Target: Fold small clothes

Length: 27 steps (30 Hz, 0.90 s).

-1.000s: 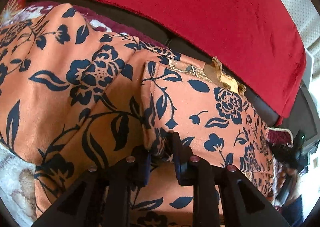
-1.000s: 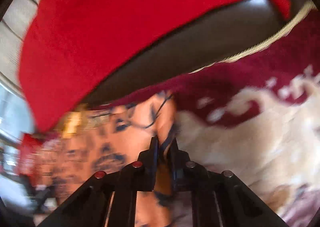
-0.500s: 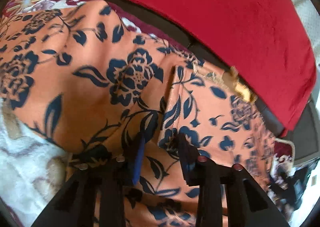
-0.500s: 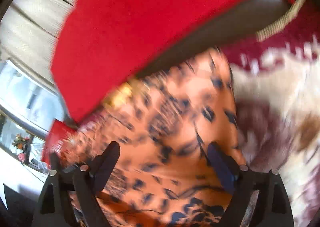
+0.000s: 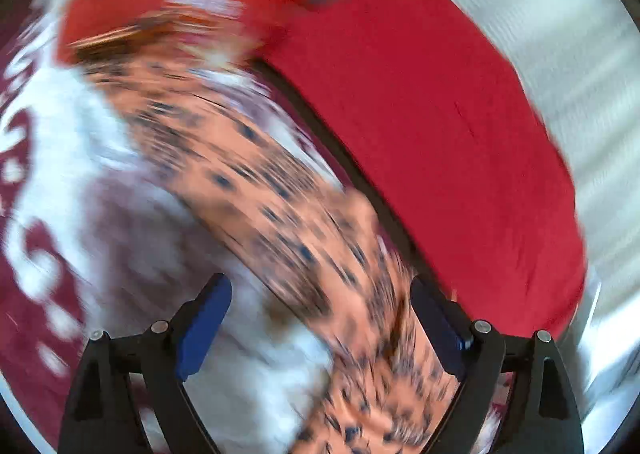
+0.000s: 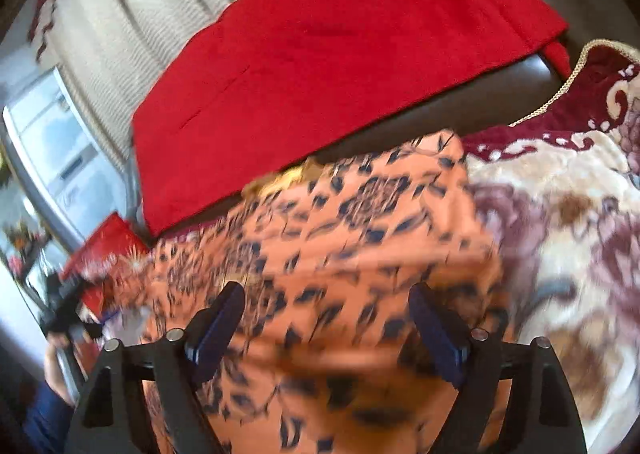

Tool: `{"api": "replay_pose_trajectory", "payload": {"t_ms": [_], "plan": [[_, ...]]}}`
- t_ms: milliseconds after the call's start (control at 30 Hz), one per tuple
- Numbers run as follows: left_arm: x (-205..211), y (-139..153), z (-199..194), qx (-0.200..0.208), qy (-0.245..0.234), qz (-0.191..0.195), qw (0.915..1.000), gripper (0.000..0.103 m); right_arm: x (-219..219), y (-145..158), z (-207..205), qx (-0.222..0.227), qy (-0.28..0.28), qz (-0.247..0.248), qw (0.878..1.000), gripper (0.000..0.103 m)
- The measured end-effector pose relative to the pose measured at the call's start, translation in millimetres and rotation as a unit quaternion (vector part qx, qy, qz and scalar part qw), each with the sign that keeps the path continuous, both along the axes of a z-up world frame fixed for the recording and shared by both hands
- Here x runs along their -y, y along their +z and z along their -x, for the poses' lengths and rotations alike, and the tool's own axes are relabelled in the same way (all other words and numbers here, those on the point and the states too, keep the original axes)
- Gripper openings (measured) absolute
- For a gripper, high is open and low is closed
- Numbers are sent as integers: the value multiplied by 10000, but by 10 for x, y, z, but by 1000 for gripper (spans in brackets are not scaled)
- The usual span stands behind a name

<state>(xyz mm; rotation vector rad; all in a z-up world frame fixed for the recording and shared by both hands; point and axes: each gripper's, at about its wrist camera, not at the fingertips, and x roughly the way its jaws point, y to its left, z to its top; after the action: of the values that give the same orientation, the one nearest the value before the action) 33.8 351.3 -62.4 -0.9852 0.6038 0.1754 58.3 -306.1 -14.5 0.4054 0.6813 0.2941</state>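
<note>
An orange garment point(image 6: 360, 221) with a dark blue flower print lies folded on a plush cream and maroon blanket point(image 6: 560, 213). In the right wrist view it fills the middle, and my right gripper point(image 6: 330, 318) stands open above it with nothing pinched. The left wrist view is heavily blurred: the same orange garment point(image 5: 280, 189) runs as a band from upper left to the bottom. My left gripper point(image 5: 320, 318) has its jaws opening wide over it, the cloth passing near the right finger but not pressed by the pads.
A red cloth point(image 6: 340, 45) drapes over a dark sofa back point(image 6: 500, 93) just beyond the garment, also seen as red cloth point(image 5: 440, 125). Pale ribbed curtains point(image 6: 140, 13) hang behind. A person's arm and dark clutter point(image 6: 60, 334) show at the far left.
Both grippers let go of the orange garment and opened wide. Both pulled back and swung sideways, so the folded garment now lies free on the blanket; the left view has blurred.
</note>
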Motion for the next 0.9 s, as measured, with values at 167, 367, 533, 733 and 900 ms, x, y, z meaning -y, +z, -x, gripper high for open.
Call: {"api": "replay_pose_trajectory", "payload": {"t_ms": [167, 367, 533, 733, 900], "plan": [[-993, -339, 144, 182, 1211, 1373, 9829, 90, -167, -297, 90, -167, 16, 271, 9995, 86], [-1255, -506, -47, 101, 1271, 1357, 9825, 90, -281, -367, 21, -168, 72, 425, 9989, 89], [-1272, -452, -207, 162, 1291, 1313, 9828, 90, -304, -377, 39, -141, 57, 539, 9984, 91], [-1220, -474, -461, -556, 1304, 737, 9872, 40, -218, -388, 67, -31, 86, 280, 9996, 91], [-1215, -510, -649, -1357, 1394, 543, 9794, 5, -185, -394, 81, 36, 118, 142, 9998, 91]]}}
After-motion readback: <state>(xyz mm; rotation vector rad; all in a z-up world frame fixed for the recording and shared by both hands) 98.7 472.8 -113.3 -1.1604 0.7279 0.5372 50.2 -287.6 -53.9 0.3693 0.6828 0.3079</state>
